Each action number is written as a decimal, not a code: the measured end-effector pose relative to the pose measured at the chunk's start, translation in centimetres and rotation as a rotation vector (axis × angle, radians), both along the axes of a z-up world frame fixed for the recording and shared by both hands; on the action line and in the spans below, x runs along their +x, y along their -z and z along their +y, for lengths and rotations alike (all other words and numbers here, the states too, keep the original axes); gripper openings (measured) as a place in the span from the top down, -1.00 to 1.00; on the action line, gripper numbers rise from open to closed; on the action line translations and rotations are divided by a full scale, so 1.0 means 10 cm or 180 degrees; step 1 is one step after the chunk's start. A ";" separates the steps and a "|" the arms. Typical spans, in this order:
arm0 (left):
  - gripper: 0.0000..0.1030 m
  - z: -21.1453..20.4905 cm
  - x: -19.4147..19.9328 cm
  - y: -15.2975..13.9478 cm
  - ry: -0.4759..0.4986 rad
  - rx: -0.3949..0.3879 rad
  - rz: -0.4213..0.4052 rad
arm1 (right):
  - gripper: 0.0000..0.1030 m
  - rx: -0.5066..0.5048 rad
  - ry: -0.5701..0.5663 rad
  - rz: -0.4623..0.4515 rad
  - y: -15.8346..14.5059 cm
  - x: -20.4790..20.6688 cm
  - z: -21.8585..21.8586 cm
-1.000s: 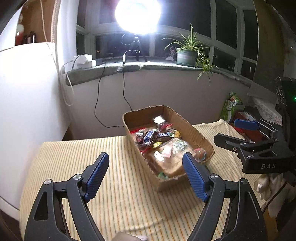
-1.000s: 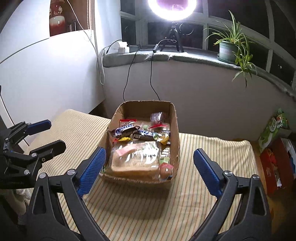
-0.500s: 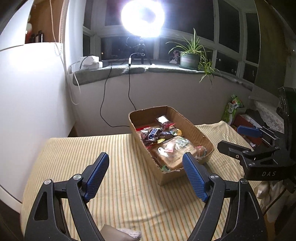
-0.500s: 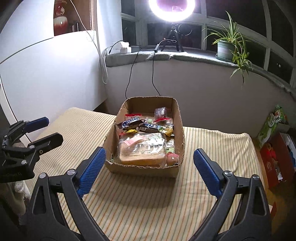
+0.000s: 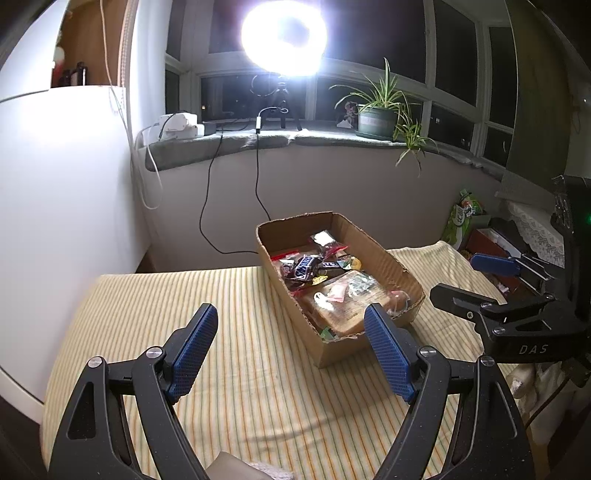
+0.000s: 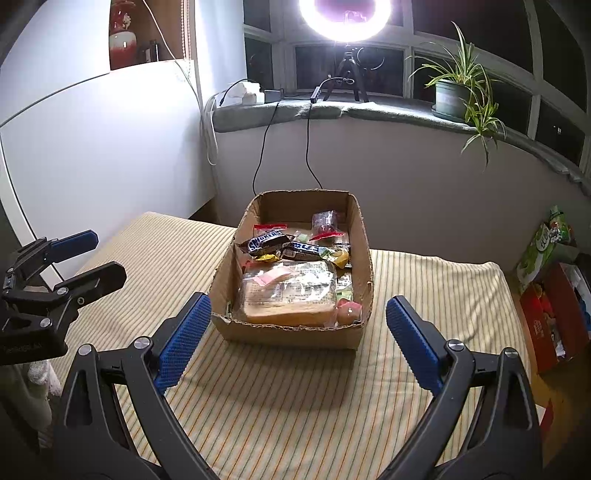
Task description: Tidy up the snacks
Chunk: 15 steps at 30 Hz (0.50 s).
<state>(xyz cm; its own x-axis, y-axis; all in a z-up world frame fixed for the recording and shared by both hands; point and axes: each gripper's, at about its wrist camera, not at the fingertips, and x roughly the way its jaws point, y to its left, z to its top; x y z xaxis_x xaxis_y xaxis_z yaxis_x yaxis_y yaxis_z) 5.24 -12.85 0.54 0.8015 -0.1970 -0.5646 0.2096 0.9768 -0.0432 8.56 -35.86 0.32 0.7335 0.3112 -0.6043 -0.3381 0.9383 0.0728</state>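
An open cardboard box (image 6: 295,332) (image 5: 391,258) sits on a striped yellow tablecloth (image 6: 295,398). Inside lie a bagged loaf of sliced bread (image 6: 288,291) (image 5: 343,302), a Snickers bar (image 6: 266,240) (image 5: 304,266) and several small wrapped sweets. My right gripper (image 6: 297,347) hovers open in front of the box's near wall, nothing between its blue pads. My left gripper (image 5: 291,354) is open over the bare cloth, left of the box's near corner. Each gripper also shows in the other's view: the left gripper (image 6: 74,258), the right gripper (image 5: 491,284).
A white cabinet (image 6: 92,147) stands left of the table. Behind is a windowsill with a ring light (image 6: 345,14), cables and a potted plant (image 6: 454,92). Snack bags (image 6: 546,240) and a red carton (image 6: 554,317) sit on the floor at the right.
Both views have drawn back slightly from the box, so it appears a bit farther and higher in frame. Both grippers stay open and nothing in the box has moved.
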 end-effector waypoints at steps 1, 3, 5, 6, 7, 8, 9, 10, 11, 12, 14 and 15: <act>-0.58 0.00 0.00 0.00 -0.0001 -0.0001 -0.0001 | -0.89 -0.0001 0.0001 0.0000 0.00 0.00 0.00; -0.58 0.00 0.00 0.00 0.0000 -0.0001 0.0000 | -0.89 -0.0007 0.0003 0.0004 0.00 0.00 0.00; -0.58 -0.01 -0.01 0.00 0.0002 -0.0001 -0.0001 | -0.89 -0.0006 0.0002 0.0007 0.01 0.00 0.00; -0.58 -0.01 -0.01 0.00 0.0002 0.0001 -0.0001 | -0.89 -0.0006 0.0002 0.0010 0.01 0.00 0.00; -0.58 -0.01 -0.01 0.00 -0.0002 0.0000 0.0000 | -0.89 -0.0008 0.0003 0.0014 0.01 0.00 0.00; -0.58 -0.01 -0.01 0.00 0.0000 -0.0001 0.0001 | -0.89 -0.0010 0.0004 0.0019 0.02 0.00 0.00; -0.58 -0.01 -0.01 0.00 0.0000 -0.0001 0.0002 | -0.89 -0.0013 0.0004 0.0022 0.03 0.00 0.00; -0.58 -0.02 -0.01 0.00 -0.0004 -0.0001 0.0005 | -0.89 -0.0015 0.0002 0.0025 0.03 0.00 0.00; -0.58 -0.02 -0.01 0.01 -0.0008 -0.0001 0.0007 | -0.89 -0.0017 0.0002 0.0029 0.04 0.00 0.00; -0.58 -0.02 -0.02 0.01 -0.0009 -0.0001 0.0009 | -0.89 -0.0019 0.0001 0.0033 0.04 0.00 0.00; -0.58 -0.01 -0.01 0.02 -0.0010 -0.0004 0.0016 | -0.89 -0.0025 0.0004 0.0040 0.05 0.00 0.00; -0.58 -0.02 -0.02 0.02 -0.0007 -0.0004 0.0018 | -0.89 -0.0026 0.0003 0.0042 0.04 0.00 0.00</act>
